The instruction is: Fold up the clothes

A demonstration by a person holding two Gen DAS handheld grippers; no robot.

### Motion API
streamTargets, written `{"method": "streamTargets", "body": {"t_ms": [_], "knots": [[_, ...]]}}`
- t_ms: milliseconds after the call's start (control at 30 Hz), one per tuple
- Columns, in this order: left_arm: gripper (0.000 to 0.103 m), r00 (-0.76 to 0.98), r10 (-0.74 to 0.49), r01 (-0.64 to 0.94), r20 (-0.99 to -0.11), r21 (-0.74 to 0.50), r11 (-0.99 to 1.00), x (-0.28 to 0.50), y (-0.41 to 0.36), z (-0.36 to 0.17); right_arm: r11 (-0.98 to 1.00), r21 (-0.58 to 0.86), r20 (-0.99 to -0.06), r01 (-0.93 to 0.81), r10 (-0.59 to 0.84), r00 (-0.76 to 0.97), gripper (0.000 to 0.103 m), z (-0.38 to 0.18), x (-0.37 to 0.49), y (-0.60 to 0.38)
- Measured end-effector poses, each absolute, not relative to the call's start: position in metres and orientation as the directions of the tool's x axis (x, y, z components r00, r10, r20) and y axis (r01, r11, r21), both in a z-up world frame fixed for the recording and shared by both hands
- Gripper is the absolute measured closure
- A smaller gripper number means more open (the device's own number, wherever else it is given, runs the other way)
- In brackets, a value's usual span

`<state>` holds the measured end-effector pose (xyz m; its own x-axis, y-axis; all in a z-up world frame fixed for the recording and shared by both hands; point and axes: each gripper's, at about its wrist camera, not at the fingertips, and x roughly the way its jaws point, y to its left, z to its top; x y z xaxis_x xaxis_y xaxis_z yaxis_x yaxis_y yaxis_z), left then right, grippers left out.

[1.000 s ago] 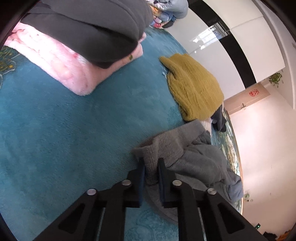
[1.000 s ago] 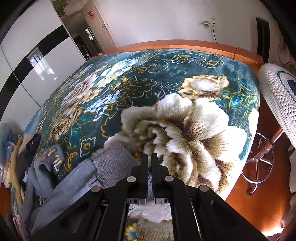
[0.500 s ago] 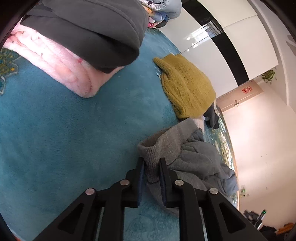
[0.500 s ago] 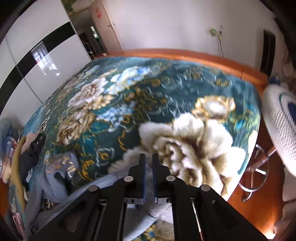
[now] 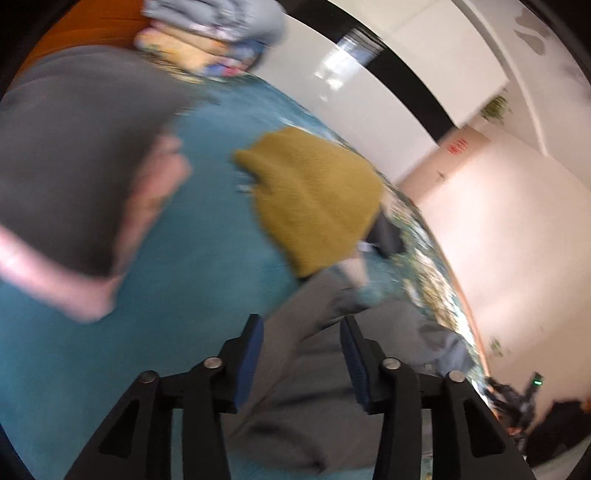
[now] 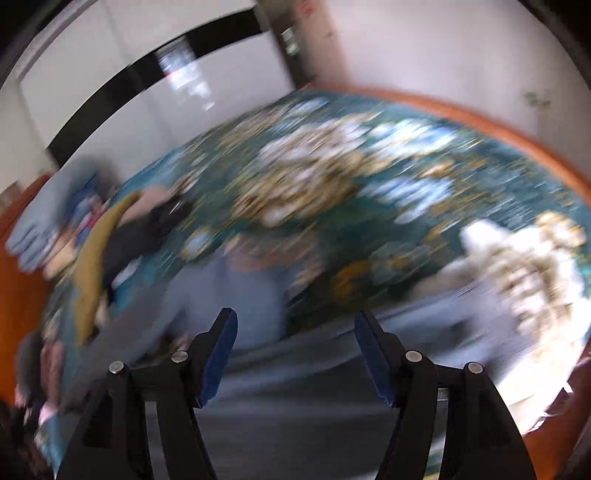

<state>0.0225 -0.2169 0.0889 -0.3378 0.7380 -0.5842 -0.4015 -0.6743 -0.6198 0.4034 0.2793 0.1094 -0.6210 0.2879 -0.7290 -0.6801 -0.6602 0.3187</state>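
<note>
Both views are motion-blurred. A grey sweatshirt (image 5: pixel 314 387) lies on the teal floral bedspread (image 5: pixel 177 295), spread below my left gripper (image 5: pixel 301 332), which is open with nothing between its blue pads. The same grey garment (image 6: pixel 295 398) lies under my right gripper (image 6: pixel 295 328), which is also open and empty above it. Part of the garment, lighter blue-grey, (image 6: pixel 236 291) bunches just beyond the right fingers.
A mustard knit sweater (image 5: pixel 314 199) lies beyond the grey one, with a dark item (image 5: pixel 386 236) beside it. A dark grey garment on a pink blanket (image 5: pixel 74 155) sits at the left. More clothes are piled at the bed's far end (image 5: pixel 210 33). The wooden bed frame (image 6: pixel 517 136) borders the spread.
Both grippers have opened and let go of the grey sweatshirt's hem, which now lies flat. Both cameras have swung and risen, blurring the views.
</note>
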Motion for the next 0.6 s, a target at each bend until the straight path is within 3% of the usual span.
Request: {"method": "streamTargets", "body": {"t_ms": [133,333,467,600], "knots": [[0.039,-0.217,0.739,-0.437,-0.638,-0.613,-0.658,-0.023,-0.168,0.079,-0.708,0.362,-0.745,-0.606,0.172,-0.645,0.036,0.085,0.372,0.243],[0.039,-0.059,0.695,-0.377,-0.717,-0.629,-0.68,-0.083,-0.118,0.031,-0.749,0.334,-0.771,-0.572,0.132,-0.623,0.036,0.069,0.352,0.22],[0.039,0.023,0.775,-0.316,-0.632,-0.74,-0.594,-0.088,-0.119,0.011,-0.733,0.343,-0.779,-0.588,0.128,-0.614,0.036,0.062,0.352,0.227],[0.039,0.056,0.804,-0.338,-0.592,-0.769,-0.543,-0.082,-0.118,0.011,-0.697,0.373,-0.786,-0.612,0.114,-0.608,0.036,0.053,0.359,0.237]]}}
